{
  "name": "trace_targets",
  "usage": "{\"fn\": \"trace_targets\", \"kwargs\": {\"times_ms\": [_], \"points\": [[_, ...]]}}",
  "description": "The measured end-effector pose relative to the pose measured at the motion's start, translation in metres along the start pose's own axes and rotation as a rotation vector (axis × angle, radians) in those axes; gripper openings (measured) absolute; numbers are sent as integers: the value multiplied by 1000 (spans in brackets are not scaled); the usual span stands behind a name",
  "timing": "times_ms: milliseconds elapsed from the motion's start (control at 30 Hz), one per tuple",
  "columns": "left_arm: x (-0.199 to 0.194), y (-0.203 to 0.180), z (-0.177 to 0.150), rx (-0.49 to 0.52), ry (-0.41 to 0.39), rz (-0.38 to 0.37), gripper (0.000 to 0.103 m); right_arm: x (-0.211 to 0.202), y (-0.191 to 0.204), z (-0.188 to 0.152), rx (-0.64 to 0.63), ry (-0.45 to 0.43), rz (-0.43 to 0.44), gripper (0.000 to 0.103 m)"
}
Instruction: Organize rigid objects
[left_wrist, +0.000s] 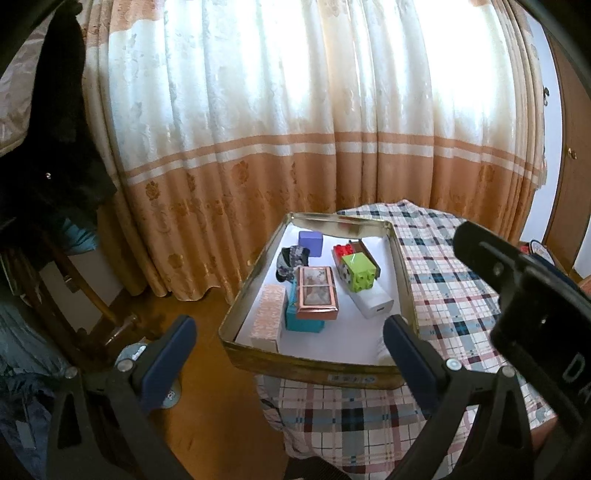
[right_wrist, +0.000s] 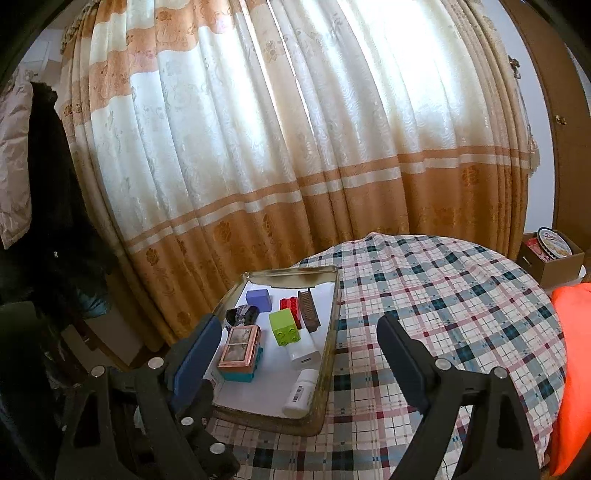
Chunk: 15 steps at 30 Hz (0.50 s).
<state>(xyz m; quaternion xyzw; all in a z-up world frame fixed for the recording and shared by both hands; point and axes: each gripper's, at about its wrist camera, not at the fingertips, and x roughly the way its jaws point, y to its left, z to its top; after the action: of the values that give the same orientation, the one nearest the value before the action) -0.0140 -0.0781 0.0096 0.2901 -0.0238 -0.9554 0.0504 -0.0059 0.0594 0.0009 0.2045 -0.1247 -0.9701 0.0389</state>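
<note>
Where the checked cloth covers the counter (right_wrist: 443, 295), a gold metal tin (left_wrist: 310, 365) sits at its left edge, lined white and holding a white power bank (left_wrist: 373, 301), a framed picture box (left_wrist: 317, 293), a green block (left_wrist: 360, 271), a red block (right_wrist: 290, 305) and a purple box (left_wrist: 311, 242). Both the left hand-held gripper (left_wrist: 290, 343) and the right hand-held gripper (right_wrist: 299, 350) hang open and empty before the tin. Only the right wrist view shows the white bottle (right_wrist: 301, 393) whole and a brown comb (right_wrist: 308, 312).

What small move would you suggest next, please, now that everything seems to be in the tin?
Probably draw both hands back. The left gripper and right gripper are open and empty, the blocks, boxes and bottle lie inside the tin, and the tablecloth around it shows nothing loose.
</note>
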Motion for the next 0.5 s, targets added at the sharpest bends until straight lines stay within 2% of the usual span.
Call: {"fn": "trace_targets", "kwargs": {"times_ms": [267, 500], "points": [[-14, 9, -1, -26, -28, -13, 102, -22, 3, 1, -2, -61, -38, 88], [-27, 9, 0, -23, -65, -17, 102, -28, 5, -1, -5, -58, -56, 89]]}}
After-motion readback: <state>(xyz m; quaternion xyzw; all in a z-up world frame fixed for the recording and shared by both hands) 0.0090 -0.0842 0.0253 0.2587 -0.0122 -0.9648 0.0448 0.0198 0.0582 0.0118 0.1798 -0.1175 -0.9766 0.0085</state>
